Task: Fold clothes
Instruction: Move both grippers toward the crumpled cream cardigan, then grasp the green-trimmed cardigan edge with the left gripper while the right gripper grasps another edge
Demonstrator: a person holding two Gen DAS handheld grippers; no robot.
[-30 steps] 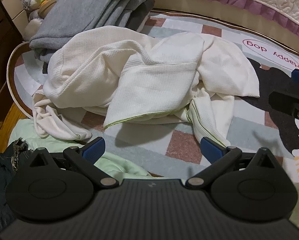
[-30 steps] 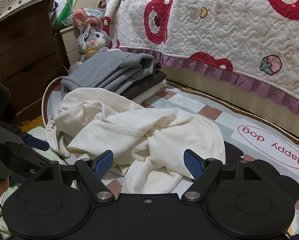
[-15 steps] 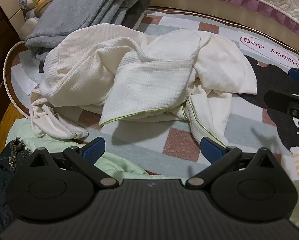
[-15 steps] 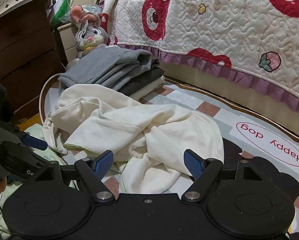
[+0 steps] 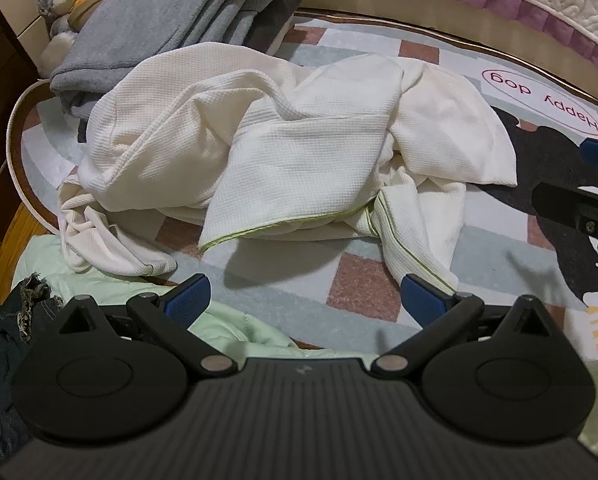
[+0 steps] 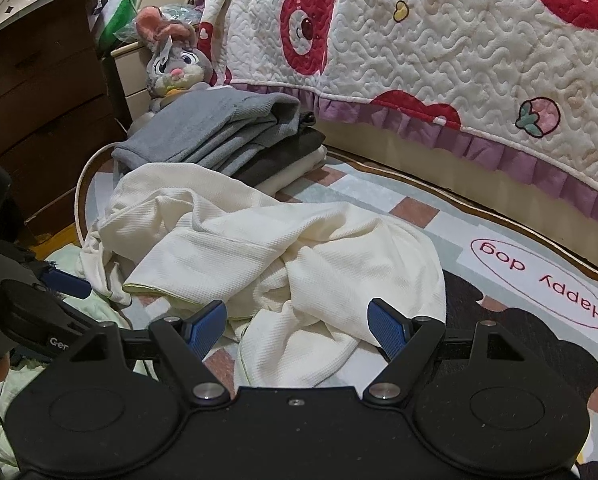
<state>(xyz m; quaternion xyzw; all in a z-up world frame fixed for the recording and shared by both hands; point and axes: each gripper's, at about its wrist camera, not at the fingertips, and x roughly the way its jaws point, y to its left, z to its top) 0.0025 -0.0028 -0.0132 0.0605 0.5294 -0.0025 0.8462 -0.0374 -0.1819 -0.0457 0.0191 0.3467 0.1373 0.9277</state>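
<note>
Here the cream garment (image 5: 283, 148) is lying crumpled on the rug (image 5: 355, 292), stretching roughly nine to three, at twelve o'clock from both. The left hand-held gripper (image 5: 305, 300) and right hand-held gripper (image 6: 297, 322) are hovering spread apart, empty; the right is sitting nearer.

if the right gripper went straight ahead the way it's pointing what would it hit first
Probably the crumpled cream waffle-knit garment on the rug: its nearest fold lies between the open right gripper fingers. Depth is hard to judge.
</note>
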